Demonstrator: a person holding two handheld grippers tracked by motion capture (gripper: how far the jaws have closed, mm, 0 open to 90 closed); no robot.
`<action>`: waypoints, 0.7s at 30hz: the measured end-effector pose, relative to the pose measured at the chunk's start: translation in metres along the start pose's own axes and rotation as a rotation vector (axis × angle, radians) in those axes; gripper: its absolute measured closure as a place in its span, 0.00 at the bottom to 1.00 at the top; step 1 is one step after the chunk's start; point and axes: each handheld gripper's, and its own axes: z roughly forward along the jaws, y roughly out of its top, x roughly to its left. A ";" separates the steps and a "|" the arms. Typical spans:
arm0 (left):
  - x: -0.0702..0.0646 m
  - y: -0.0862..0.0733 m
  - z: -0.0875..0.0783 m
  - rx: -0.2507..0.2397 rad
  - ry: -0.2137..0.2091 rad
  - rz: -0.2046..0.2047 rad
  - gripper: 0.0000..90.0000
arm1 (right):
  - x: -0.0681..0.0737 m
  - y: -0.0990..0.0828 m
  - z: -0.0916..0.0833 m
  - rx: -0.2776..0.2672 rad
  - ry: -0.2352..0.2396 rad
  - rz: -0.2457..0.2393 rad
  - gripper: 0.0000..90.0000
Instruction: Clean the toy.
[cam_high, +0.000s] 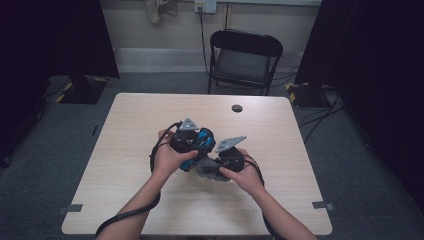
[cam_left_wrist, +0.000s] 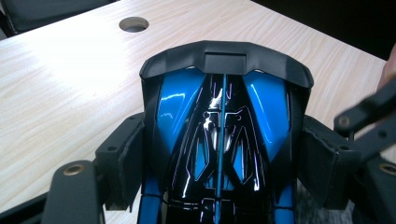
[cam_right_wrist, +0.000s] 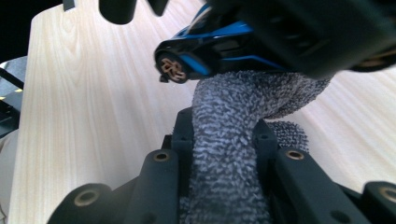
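A glossy blue and black toy car (cam_left_wrist: 219, 116) sits lengthwise between the pads of my left gripper (cam_left_wrist: 224, 161), which is shut on its sides. In the high view the car (cam_high: 201, 141) is held over the middle of the table, under my left gripper (cam_high: 192, 145). My right gripper (cam_right_wrist: 224, 149) is shut on a fuzzy grey cloth (cam_right_wrist: 229, 140). The cloth rises from the jaws and presses against the underside of the car (cam_right_wrist: 205, 46) near a wheel. In the high view, the cloth (cam_high: 205, 168) hangs between both hands beside my right gripper (cam_high: 220, 162).
The light wooden table (cam_high: 125, 150) has a round cable hole (cam_high: 237, 108) near its far edge. A black folding chair (cam_high: 245, 55) stands behind the table. Dark curtains and cables flank the floor on both sides.
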 end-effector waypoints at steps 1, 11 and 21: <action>0.000 0.000 0.000 0.000 0.001 -0.001 0.28 | 0.001 0.000 0.002 -0.001 0.002 -0.004 0.79; 0.002 -0.002 0.002 0.000 0.003 -0.018 0.28 | 0.012 -0.003 0.015 0.012 0.038 -0.017 0.79; 0.004 -0.002 0.000 -0.016 0.010 -0.027 0.28 | 0.020 -0.001 0.022 0.024 0.063 -0.038 0.79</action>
